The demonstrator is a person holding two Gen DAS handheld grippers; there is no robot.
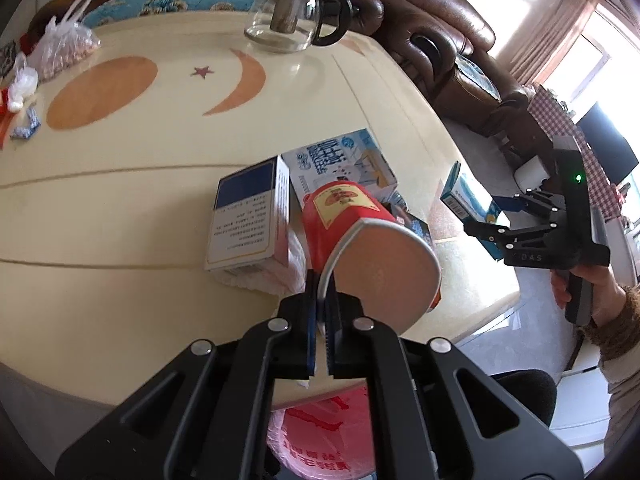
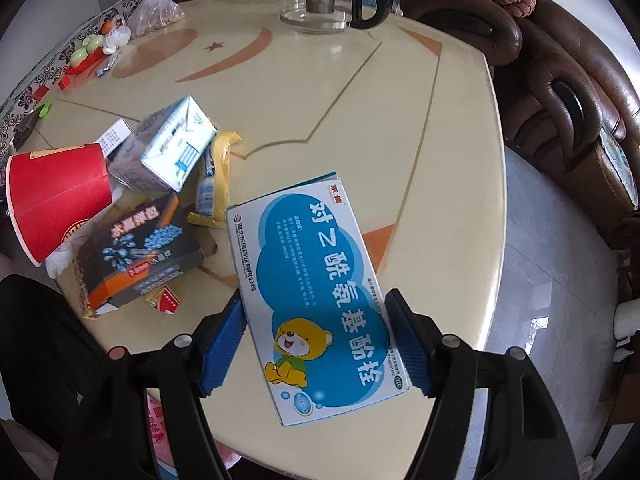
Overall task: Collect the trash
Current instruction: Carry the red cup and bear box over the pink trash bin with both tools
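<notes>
My left gripper is shut on the rim of a red paper cup, held tilted above the table's near edge; the cup also shows in the right wrist view. My right gripper is shut on a blue and white medicine box with a cartoon bear, held above the table; it shows in the left wrist view. On the table lie a blue-topped white box, a milk carton, a dark box and a yellow wrapper.
A red plastic bag hangs below the table edge under my left gripper. A glass teapot stands at the far side. A clear bag of nuts and small wrappers lie far left. A brown sofa is beyond.
</notes>
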